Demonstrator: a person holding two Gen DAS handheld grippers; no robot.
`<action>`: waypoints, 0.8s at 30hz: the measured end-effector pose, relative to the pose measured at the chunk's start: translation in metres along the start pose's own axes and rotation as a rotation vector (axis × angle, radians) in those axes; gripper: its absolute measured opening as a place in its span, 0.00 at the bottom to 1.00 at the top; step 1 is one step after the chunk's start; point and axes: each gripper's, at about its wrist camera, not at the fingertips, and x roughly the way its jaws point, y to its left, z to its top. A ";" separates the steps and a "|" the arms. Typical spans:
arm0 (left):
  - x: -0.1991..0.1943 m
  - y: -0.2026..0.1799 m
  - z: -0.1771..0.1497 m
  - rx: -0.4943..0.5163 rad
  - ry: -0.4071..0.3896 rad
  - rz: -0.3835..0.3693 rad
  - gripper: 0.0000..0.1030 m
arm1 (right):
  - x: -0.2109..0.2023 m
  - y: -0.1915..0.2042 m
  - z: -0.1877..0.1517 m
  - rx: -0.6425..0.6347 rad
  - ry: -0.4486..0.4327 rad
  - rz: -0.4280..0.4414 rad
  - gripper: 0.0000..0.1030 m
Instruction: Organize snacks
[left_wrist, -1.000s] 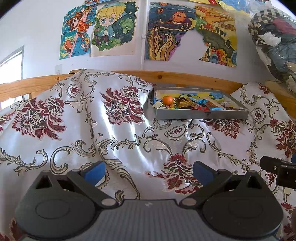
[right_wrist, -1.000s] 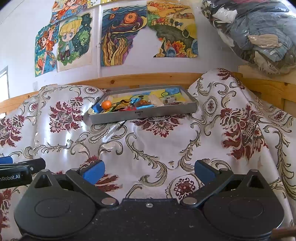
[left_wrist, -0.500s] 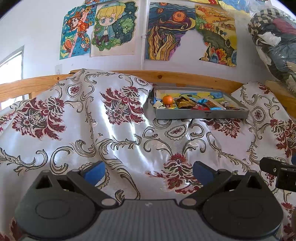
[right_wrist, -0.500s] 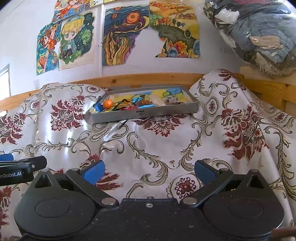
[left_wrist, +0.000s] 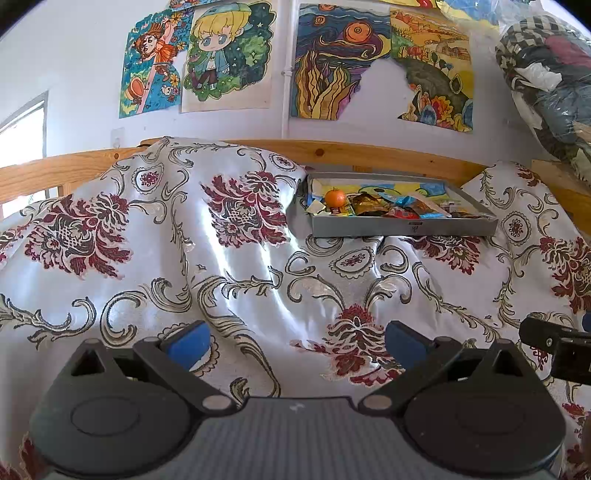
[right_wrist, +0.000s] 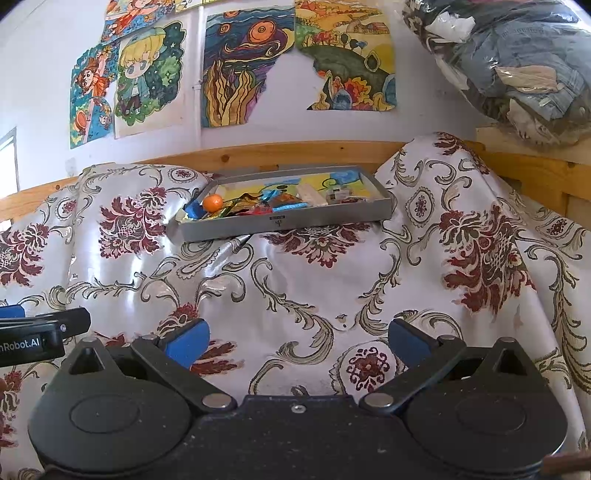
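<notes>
A shallow grey tray sits far ahead on a flowered white cloth. It holds a small orange fruit at its left end and several bright snack wrappers. My left gripper stands open low over the cloth, well short of the tray, with nothing between its blue pads. My right gripper is open too, equally far from the tray and empty. Each gripper shows at the edge of the other's view.
The cloth is rumpled and rises in humps at left and right of the tray. A wooden rail runs behind it under a wall of drawings. A clear bag of clothes sits on a shelf at upper right.
The right gripper's view has shifted slightly, with the tray now a little further right and higher in it. The left gripper has barely moved. Both stay open.
</notes>
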 end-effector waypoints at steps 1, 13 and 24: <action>0.000 -0.001 0.000 0.000 0.000 0.000 1.00 | 0.000 0.000 0.000 -0.001 0.000 0.000 0.99; 0.001 0.000 0.000 0.002 0.004 0.008 1.00 | 0.000 0.000 0.000 -0.001 0.001 0.000 0.99; 0.002 0.001 0.000 0.032 0.050 0.074 0.99 | 0.001 0.001 -0.004 -0.009 0.005 0.002 0.99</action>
